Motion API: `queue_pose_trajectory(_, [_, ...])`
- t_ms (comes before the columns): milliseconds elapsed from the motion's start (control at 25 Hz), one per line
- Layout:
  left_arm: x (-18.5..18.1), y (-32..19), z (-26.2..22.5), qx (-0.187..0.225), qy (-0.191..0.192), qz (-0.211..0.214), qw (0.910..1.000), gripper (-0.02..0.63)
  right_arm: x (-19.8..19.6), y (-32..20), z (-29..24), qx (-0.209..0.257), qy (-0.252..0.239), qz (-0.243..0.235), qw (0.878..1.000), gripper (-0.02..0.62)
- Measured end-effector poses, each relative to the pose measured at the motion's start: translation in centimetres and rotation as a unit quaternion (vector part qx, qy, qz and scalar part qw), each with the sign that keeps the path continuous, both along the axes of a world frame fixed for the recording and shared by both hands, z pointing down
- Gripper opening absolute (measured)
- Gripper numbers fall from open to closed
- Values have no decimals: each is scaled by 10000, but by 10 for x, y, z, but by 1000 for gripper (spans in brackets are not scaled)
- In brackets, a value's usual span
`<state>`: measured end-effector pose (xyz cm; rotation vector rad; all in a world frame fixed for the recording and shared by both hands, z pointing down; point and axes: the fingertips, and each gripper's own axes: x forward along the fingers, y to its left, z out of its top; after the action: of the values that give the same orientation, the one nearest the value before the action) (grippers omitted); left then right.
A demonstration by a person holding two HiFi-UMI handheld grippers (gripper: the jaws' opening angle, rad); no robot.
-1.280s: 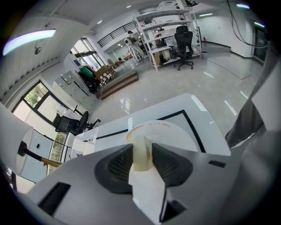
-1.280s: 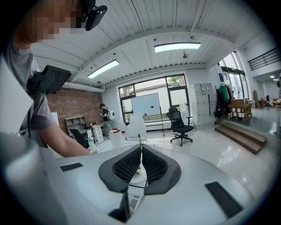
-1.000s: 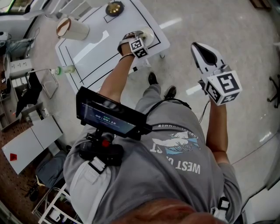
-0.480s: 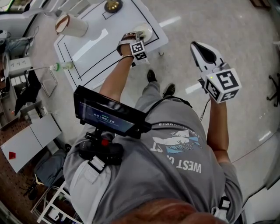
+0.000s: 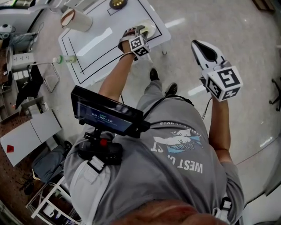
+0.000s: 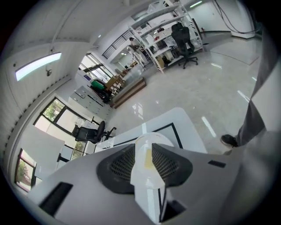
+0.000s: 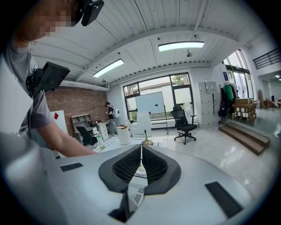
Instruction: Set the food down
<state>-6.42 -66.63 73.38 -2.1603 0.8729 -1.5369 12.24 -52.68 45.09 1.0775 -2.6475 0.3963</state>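
Note:
My left gripper [image 5: 142,35] reaches over the near right corner of the white table [image 5: 101,48], shut on the rim of a white plate [image 5: 148,29]. In the left gripper view the plate's rim [image 6: 149,139] stands pinched between the dark pads of my left gripper [image 6: 147,151], with a pale yellowish patch on it. Whether the plate touches the table I cannot tell, and any food on it is hidden. My right gripper [image 5: 197,46] hangs in the air over the floor to the right, jaws closed with nothing in them, as the right gripper view [image 7: 141,151] confirms.
Black lines mark fields on the table. A white cylindrical container [image 5: 75,19] lies at its far left, a brass bell [image 5: 116,3] at the far edge, a clear bottle [image 5: 65,59] off its left side. The person's feet [image 5: 160,81] stand on the glossy floor.
The left gripper with the plate has stayed over the table's corner, nudged slightly farther in. The right gripper has barely moved.

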Motion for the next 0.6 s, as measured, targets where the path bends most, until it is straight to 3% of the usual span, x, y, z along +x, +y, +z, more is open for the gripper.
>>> queue_pose_trajectory(160, [15,10,-59,385,620,-177,9972,121,2,17,-13,120,-37,-103,9999,8])
queue_pose_trajectory(320, [40,38,-139,801,1434,-259,9861,120,8,41,-35,295,-63,-223,9993,8])
queue_pose_trajectory(480, [49,63,-216,1081,2400,-347,9641,117,3,48,-49,473,-126,-380,9981,8])
queue_pose_trajectory(600, [47,87,-271,1179,3305,-438,9354,107,-6,56,-59,669,-253,-519,9961,8])
